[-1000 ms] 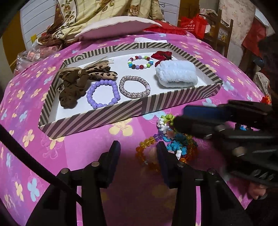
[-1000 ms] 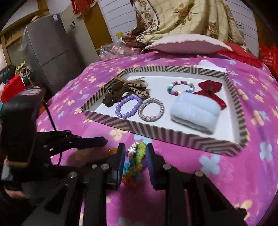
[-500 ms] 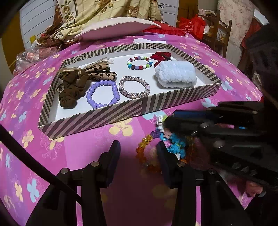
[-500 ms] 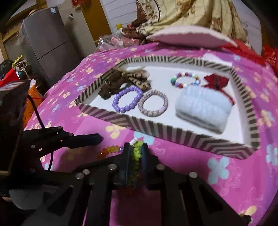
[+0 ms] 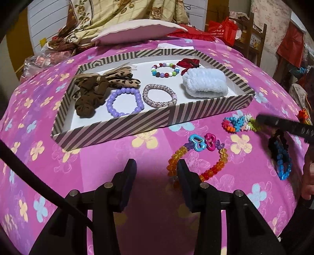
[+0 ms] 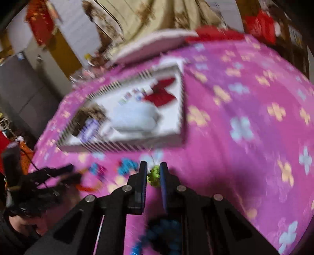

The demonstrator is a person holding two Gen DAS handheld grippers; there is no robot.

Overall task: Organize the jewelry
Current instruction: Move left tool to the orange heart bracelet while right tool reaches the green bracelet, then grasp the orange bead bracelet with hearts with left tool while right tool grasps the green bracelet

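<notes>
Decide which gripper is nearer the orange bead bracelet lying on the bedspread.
Left. The left gripper has one finger overlapping the orange bead bracelet; the right gripper is farther off, shut on a multicolored bracelet.

A bed fills the middle, covered by a magenta bedspread (image 5: 102,162) printed with pale yellow, blue and pink flowers; at its far end lies a flat pink pillow (image 5: 137,32), with a cream quilt (image 5: 117,13) patterned in brown roses heaped behind it; a red cloth (image 5: 188,35) is bunched beside the pillow; the wall behind (image 5: 47,21) is white with thin horizontal lines, next to an ochre door or panel (image 5: 19,45); a wooden chair (image 5: 253,39) stands to the right, with a red bag (image 5: 221,29) in front of it; in the blurred right wrist view a grey cabinet (image 6: 25,94) stands at the left; the light is dim and indoor.
</notes>
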